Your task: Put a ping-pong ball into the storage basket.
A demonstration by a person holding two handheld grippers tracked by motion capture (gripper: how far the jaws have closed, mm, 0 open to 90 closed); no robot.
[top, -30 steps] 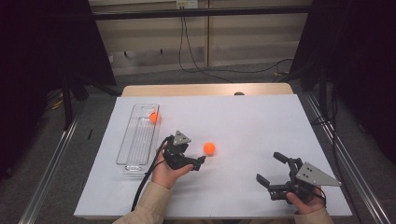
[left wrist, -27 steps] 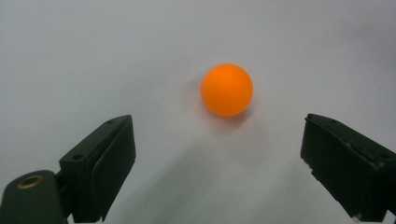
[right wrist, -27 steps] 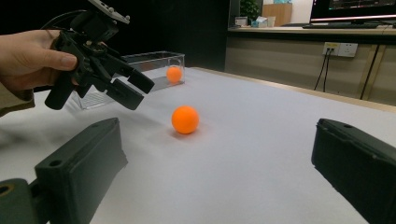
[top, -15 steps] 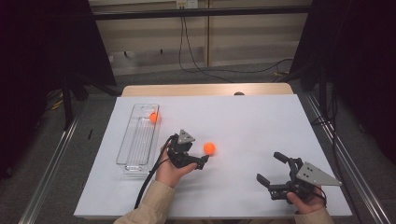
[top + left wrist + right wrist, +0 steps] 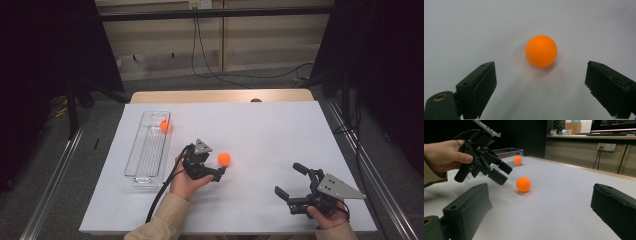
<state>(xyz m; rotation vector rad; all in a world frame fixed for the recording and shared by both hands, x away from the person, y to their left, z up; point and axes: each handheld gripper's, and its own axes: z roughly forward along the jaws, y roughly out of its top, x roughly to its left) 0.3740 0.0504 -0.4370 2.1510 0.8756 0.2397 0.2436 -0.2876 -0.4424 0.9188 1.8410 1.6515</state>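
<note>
Now the left gripper point(image 5: 218, 172) is hovering just beside the orange ball point(image 5: 224, 159) on the white table point(image 5: 280, 135), its jaws standing wide apart with the ball lying ahead of them, untouched. Taking that ball as landmark, the clear tray point(image 5: 147, 150) is lying well to its left, holding a second orange ball point(image 5: 164, 125) at its far end. Well to the landmark's right and nearer the person, the right gripper point(image 5: 292, 182) is resting with jaws spread and gripping nothing.

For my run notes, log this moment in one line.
left gripper: open, nearing orange ball | right gripper: open, idle | second ball: in clear tray
</note>
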